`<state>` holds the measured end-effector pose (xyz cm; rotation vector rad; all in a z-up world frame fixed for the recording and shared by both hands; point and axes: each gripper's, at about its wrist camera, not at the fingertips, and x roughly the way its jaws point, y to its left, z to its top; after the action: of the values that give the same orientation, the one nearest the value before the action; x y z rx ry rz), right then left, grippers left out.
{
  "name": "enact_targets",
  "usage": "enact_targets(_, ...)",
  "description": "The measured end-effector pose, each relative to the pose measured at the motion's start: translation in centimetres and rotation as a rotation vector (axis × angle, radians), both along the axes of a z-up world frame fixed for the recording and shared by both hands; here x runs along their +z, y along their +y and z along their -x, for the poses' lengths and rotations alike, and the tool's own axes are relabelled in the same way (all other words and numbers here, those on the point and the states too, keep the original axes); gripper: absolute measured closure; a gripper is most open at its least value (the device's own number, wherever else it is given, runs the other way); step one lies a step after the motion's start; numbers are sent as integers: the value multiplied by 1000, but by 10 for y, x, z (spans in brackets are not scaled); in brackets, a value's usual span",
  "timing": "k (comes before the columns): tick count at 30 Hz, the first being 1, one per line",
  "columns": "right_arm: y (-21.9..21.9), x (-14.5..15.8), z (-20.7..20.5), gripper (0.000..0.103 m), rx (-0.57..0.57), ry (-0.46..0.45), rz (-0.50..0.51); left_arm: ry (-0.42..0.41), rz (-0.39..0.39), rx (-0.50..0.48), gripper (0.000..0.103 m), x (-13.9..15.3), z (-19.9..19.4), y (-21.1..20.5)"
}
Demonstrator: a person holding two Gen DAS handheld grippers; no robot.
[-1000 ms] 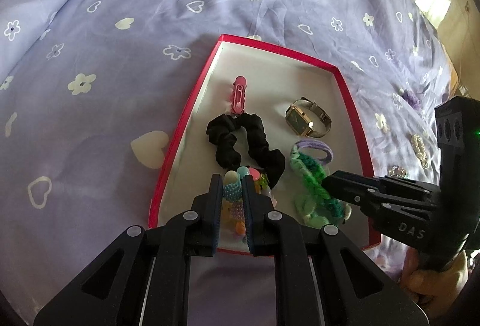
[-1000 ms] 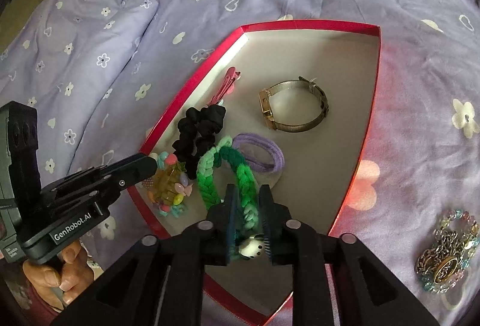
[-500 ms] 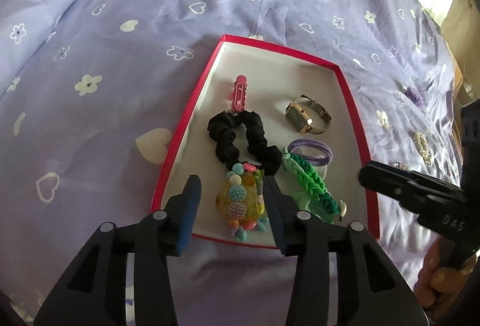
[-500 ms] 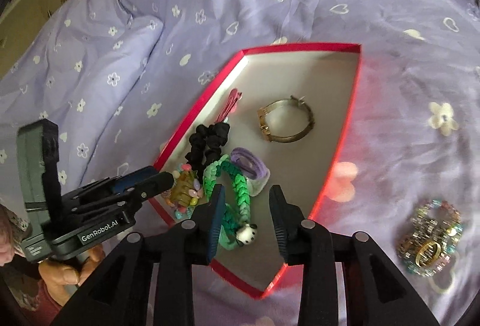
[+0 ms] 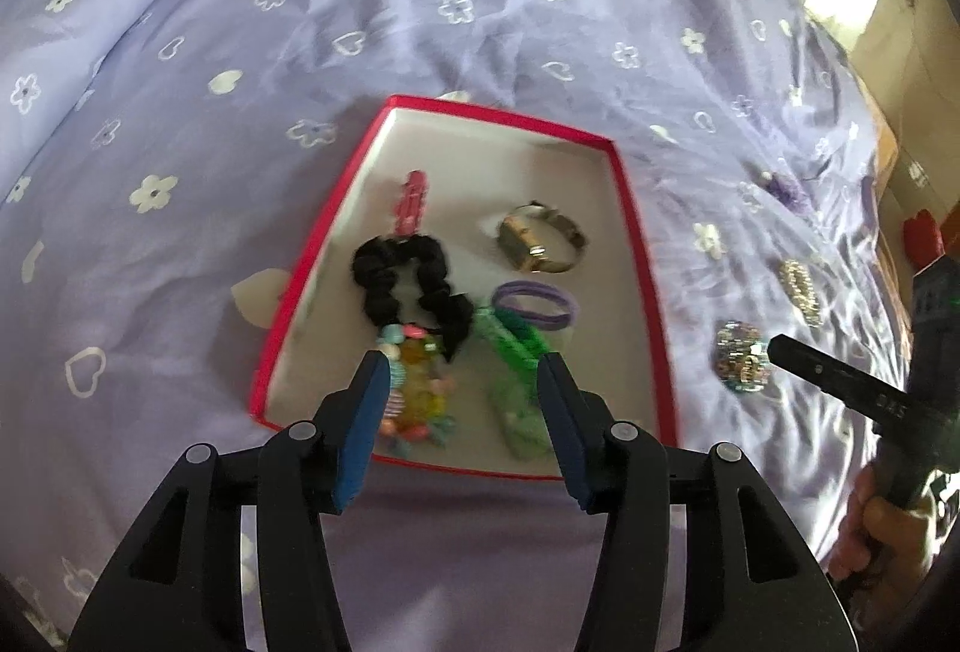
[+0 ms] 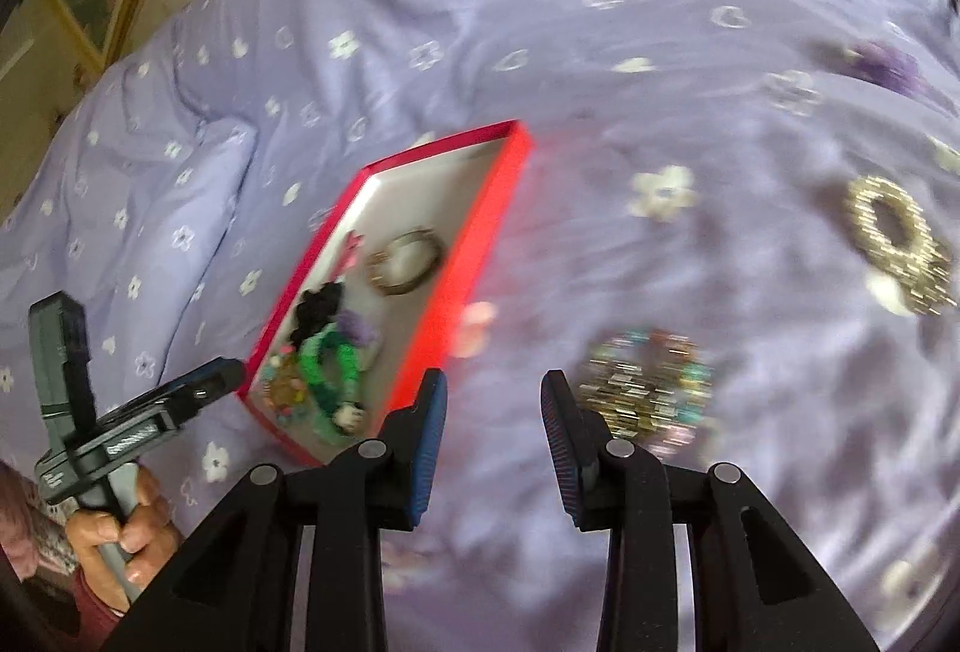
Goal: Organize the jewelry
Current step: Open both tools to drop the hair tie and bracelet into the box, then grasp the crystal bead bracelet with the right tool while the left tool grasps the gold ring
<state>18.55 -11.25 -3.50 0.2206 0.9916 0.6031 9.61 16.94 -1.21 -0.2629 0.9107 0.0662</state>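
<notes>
I've let go of both pieces: the beaded bracelet (image 5: 414, 388) and green braided band (image 5: 510, 370) now lie in the red tray (image 5: 636, 232), just ahead of my spread left gripper (image 5: 462, 412). My right gripper (image 6: 492, 436), fingers spread and empty, has swung off the tray, and the mixed bead bracelets (image 6: 648, 382) on the bedspread (image 6: 600, 22) sit just right of its fingertips, probably next.

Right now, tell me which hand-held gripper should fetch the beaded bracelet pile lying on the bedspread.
Right. The right hand-held gripper is open and sits beside the beaded bracelet pile, outside the red box. The left hand-held gripper, also open, hangs over the box, with the pile off to its right.
</notes>
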Motion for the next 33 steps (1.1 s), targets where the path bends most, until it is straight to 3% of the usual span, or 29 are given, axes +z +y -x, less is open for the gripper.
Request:
enact_targets(9,-50,-15,-10,68,-111,17,30,-7,18,-72,52,8,-1,-34)
enact_targets(20,-33,-36,-25,72,-79,28,93,12,15,-166,52,5,-6,-78)
enact_targets(21,-32,-37,-27,79,-83,26,97,13,15,-173,52,5,-7,-81)
enact_targets(22,-33,-36,-28,94,-88,26,99,15,13,-180,52,4,-8,-84)
enact_targets(33,-66,2,-4,96,-125,-53,-11,28,22,-242,52,0,-18,-114)
